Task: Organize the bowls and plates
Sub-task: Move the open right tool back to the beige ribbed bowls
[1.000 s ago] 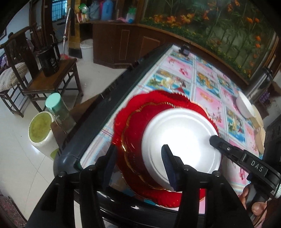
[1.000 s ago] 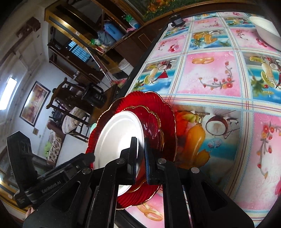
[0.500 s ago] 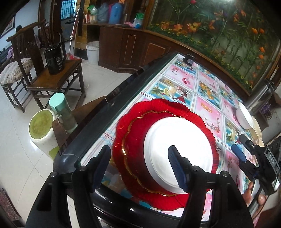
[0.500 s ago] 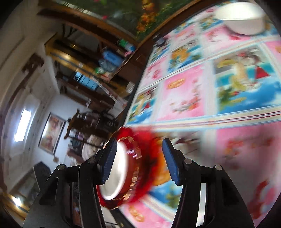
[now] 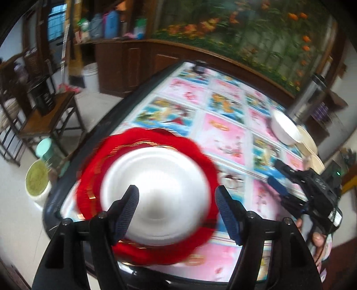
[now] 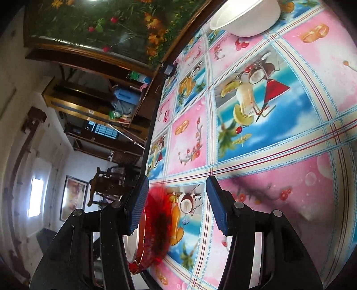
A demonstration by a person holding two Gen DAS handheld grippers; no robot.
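A white plate (image 5: 156, 196) lies on top of stacked red scalloped plates (image 5: 93, 178) at the near left corner of the table. My left gripper (image 5: 178, 200) hovers above the white plate, its jaws opening, touching nothing. My right gripper (image 5: 275, 172), held by a hand, is off to the right over the tablecloth. In the right wrist view that gripper (image 6: 177, 198) is open and empty, with the red plates (image 6: 156, 223) low on the left. A white bowl (image 5: 284, 129) (image 6: 245, 15) and cream dishes (image 5: 309, 139) sit at the far right.
The table (image 5: 223, 133) carries a pink and blue picture cloth and has a dark rim. A steel flask (image 5: 310, 98) stands behind the bowl. Left of the table are a green-lidded jar (image 5: 45, 148), a pail (image 5: 36, 178) and a wooden side table (image 5: 44, 116).
My right gripper let go of the white plate's rim, opened and drew away to the right. My left gripper spread wider and shifted right; the view is blurred with motion.
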